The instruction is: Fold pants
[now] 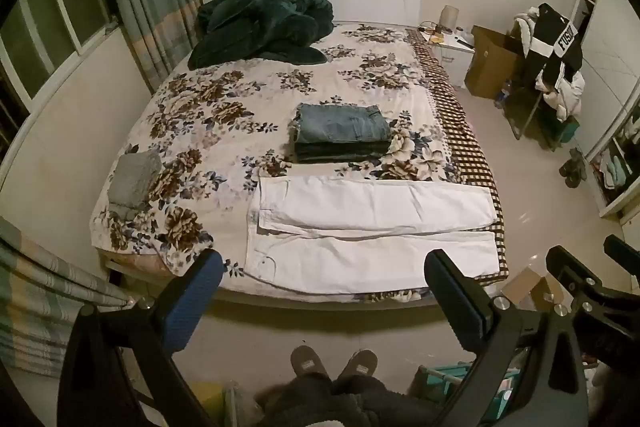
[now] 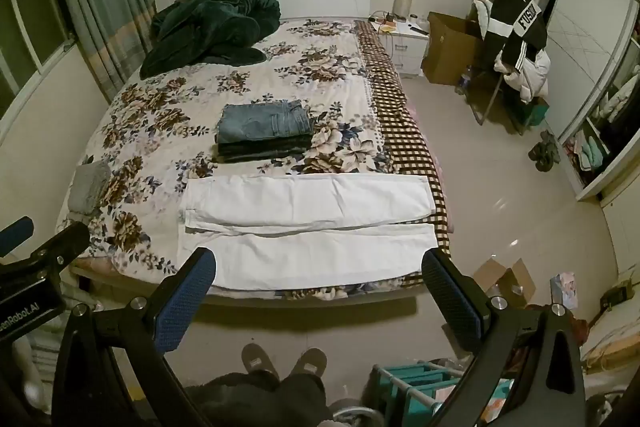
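Note:
White pants (image 1: 372,227) lie flat across the near edge of the floral bed (image 1: 224,107), waist to the left, legs running right, side by side. They show in the right wrist view too (image 2: 308,223). My left gripper (image 1: 324,267) is open and empty, held back over the floor short of the bed edge. My right gripper (image 2: 318,267) is open and empty, also short of the bed; it shows at the right edge of the left wrist view (image 1: 580,267).
A stack of folded jeans (image 1: 342,133) sits behind the pants. A grey folded cloth (image 1: 134,179) lies at the bed's left. A dark green blanket (image 1: 260,23) is heaped by the headboard. Cardboard box (image 2: 506,281), teal rack (image 2: 416,383) and slippered feet (image 2: 280,359) are on the floor.

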A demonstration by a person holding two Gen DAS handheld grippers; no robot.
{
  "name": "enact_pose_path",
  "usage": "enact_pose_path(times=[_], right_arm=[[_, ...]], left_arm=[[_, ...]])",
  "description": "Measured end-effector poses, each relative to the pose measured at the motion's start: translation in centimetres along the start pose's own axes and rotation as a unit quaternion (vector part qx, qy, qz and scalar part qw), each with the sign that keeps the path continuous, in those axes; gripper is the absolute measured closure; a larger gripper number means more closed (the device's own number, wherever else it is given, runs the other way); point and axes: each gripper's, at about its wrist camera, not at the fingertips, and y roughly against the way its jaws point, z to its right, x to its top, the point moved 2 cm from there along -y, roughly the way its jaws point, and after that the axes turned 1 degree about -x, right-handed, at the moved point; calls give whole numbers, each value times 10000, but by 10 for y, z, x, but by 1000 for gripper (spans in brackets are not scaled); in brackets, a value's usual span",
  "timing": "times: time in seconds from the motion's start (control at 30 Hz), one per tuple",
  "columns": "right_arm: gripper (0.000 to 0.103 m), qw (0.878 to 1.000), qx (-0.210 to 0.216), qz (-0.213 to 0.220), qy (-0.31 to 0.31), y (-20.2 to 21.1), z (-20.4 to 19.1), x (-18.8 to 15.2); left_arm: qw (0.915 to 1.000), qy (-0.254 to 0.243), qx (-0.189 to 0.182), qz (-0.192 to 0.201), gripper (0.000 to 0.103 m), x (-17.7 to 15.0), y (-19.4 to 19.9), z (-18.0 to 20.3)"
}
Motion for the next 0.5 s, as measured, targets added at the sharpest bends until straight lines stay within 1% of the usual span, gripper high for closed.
enact_pose_path(times=[0.33,0.5], right_arm=[[0,10000,2,-15,1,-1,1,0],[0,10000,-16,-1,11,4,-3,5]], left_arm=[[10000,34,-18,50,0,2,0,-4],[10000,26,-4,73,0,4,8,-5]])
